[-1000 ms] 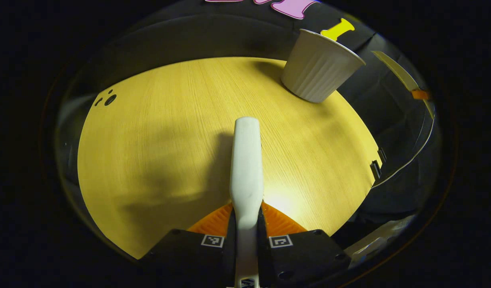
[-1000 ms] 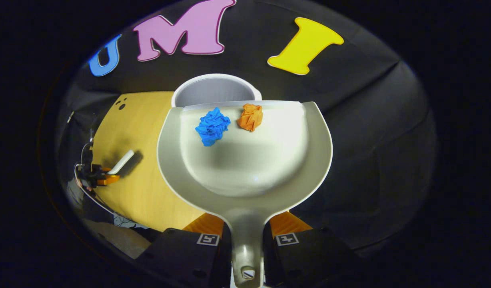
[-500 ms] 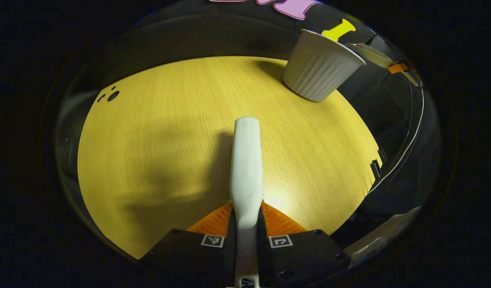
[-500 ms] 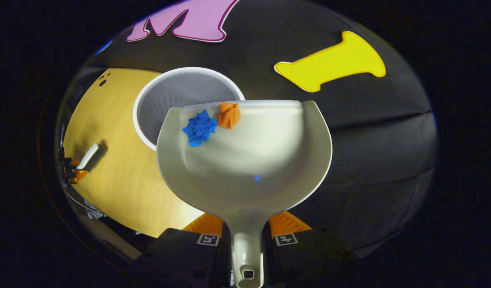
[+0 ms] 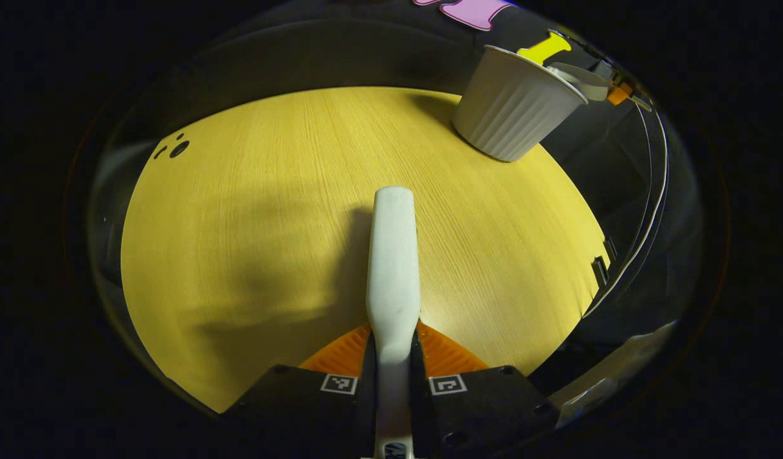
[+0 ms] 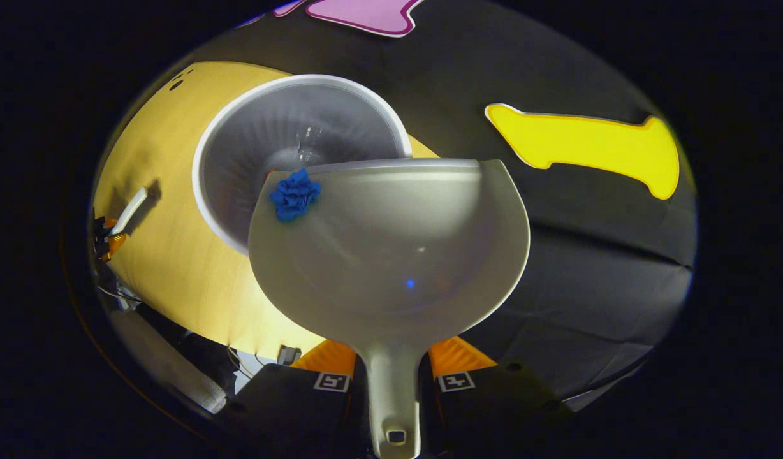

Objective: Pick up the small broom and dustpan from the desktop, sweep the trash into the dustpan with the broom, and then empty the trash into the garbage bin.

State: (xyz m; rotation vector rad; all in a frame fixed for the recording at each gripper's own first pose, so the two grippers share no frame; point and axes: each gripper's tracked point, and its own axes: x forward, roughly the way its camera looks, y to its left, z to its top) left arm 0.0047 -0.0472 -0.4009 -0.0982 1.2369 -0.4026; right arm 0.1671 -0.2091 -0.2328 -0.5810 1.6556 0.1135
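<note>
No readable writing. Right claw [image 6: 391,370] grips the grey plastic dustpan [image 6: 391,255] over the white ribbed bin [image 6: 289,140] at the yellow wooden bench's [image 5: 270,223] far edge; left claw [image 5: 391,357] grips the white broom handle [image 5: 393,255].

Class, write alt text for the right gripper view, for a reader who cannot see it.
The right gripper holds a white dustpan by its handle, tilted over an open white garbage bin. A crumpled blue paper ball sits at the pan's front lip, above the bin's mouth.

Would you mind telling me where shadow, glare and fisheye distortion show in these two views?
Left gripper view: the broom handle casts a broad shadow leftward on the desktop, whose edge bows. Right gripper view: soft sheen on the dustpan; the garbage bin rim stretches oval.
</note>
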